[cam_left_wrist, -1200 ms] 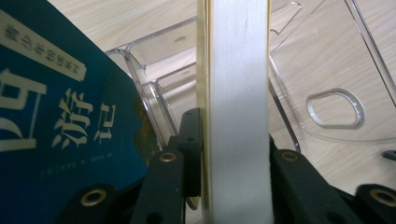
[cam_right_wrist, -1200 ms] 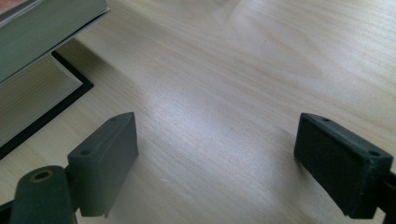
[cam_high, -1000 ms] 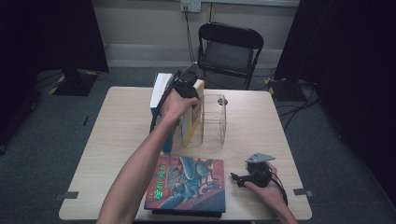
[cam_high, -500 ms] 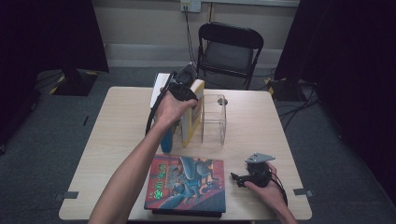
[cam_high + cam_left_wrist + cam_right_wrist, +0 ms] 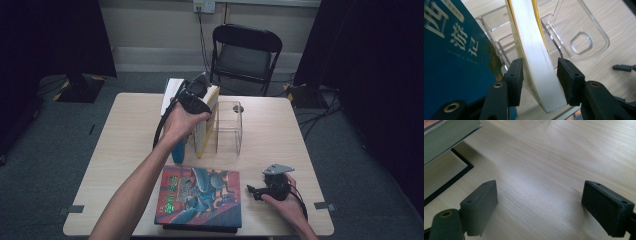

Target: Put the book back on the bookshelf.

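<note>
The left tool stands around the yellow book, which sits upright in the clear rack beside the blue book. Its jaws have just been opening, and a gap shows on each side, so the book is let go. The right tool rests wide open on the counter, holding nothing. Next comes, most likely, pulling the left tool straight back and fetching the big book.

Dim, soft overhead light; dark surroundings; mildly blurred close-ups.

Blue book crowds yellow book leftward; clear rack walls right; table beyond free.
</note>
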The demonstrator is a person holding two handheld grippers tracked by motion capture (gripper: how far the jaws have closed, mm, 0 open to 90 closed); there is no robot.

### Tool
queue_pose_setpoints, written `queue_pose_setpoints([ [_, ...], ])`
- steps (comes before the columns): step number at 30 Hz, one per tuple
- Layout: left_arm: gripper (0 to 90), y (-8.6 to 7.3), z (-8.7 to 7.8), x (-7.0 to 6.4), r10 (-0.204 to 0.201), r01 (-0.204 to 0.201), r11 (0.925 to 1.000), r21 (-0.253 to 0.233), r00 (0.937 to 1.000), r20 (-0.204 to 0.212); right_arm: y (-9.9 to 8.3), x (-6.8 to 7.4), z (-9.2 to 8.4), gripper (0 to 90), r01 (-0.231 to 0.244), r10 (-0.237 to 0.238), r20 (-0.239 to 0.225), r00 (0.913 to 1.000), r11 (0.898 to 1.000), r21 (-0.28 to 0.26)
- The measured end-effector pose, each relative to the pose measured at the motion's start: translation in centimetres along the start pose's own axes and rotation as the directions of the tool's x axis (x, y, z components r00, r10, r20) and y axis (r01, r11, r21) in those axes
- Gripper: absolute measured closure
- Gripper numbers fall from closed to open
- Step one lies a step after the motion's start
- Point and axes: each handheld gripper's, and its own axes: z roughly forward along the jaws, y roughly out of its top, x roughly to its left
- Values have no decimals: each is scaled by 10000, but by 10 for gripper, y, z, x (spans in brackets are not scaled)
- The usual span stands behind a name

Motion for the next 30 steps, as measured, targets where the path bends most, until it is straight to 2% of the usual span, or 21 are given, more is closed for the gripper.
queue_pose_setpoints([
  [6, 663, 2, 0, -3, -34, 33, 9999, 98, 9999, 114, 0, 0, 0, 131, 9, -9, -3, 10000, 10000, -12],
  [9, 677, 6, -1, -1, -278, 275, 9995, 142, 9994, 203, 0, 0, 1, 131, 17, -17, -20, 10000, 10000, -29],
  [11, 672, 8, 0, -1, -430, 427, 9990, 107, 9984, 362, 0, 0, 1, 131, 14, -14, -21, 10000, 10000, -27],
  [16, 647, 11, 1, -6, -447, 445, 9990, 61, 9978, 486, 0, 0, 1, 131, 21, -21, -10, 10000, 10000, -33],
  [18, 623, 12, 2, -8, -442, 439, 9990, 58, 9961, 769, 0, 0, 1, 131, 19, -19, -10, 10000, 10000, -32],
  [23, 600, 14, 3, -11, -367, 362, 9993, 71, 9964, 762, 0, 0, 1, 131, 18, -19, -9, 10000, 10000, -33],
  [26, 592, 14, 3, -12, -528, 533, 9986, -38, 9950, 844, 0, 0, 1, 132, 29, -29, -9, 10000, 10000, -37],
  [27, 590, 15, 4, -12, -396, 401, 9992, -44, 9955, 862, 0, 0, 1, 131, 23, -23, -11, 10000, 10000, -34],
  [30, 577, 15, 4, -13, -406, 411, 9992, -29, 9946, 955, 0, 0, 1, 131, 28, -28, -17, 10000, 10000, -38],
])
